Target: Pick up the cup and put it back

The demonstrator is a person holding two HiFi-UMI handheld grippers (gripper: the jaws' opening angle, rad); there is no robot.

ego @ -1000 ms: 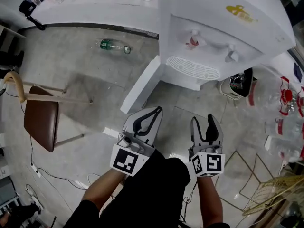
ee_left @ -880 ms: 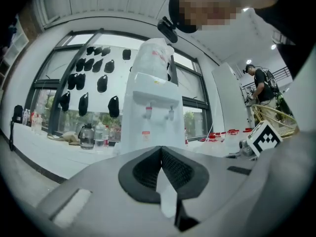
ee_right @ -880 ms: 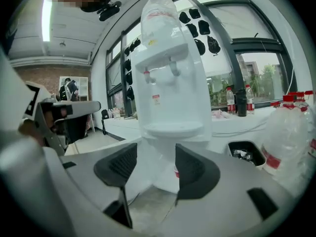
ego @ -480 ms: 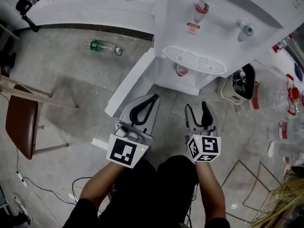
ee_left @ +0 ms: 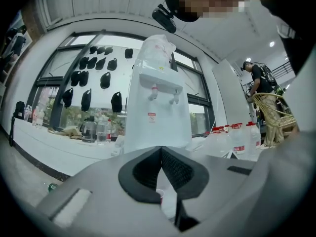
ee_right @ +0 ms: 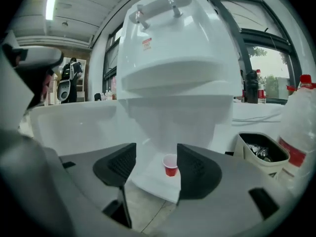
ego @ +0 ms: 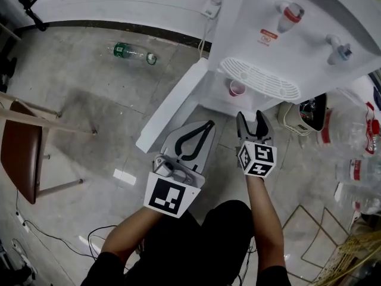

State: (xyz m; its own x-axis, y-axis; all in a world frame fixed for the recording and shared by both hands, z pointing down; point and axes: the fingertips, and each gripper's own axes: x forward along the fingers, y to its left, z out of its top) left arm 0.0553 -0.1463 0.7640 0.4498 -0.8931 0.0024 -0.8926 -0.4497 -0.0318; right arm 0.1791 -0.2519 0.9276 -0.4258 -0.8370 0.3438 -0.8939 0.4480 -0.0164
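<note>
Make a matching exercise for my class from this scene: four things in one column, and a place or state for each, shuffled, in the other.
Things:
1. cup
2. green bottle
3. left gripper
4. right gripper

Places and states:
a. jaws apart
b. lying on the floor
c. jaws together
d. upright inside the dispenser

Pairs: 1-d, 2-b, 3-c, 4-a.

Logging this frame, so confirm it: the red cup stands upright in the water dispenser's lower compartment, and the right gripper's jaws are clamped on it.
Wrong on the grip. The red cup stands upright in the water dispenser's lower compartment, but the right gripper's jaws stand apart, short of it, not touching it. The right gripper view shows this.
</note>
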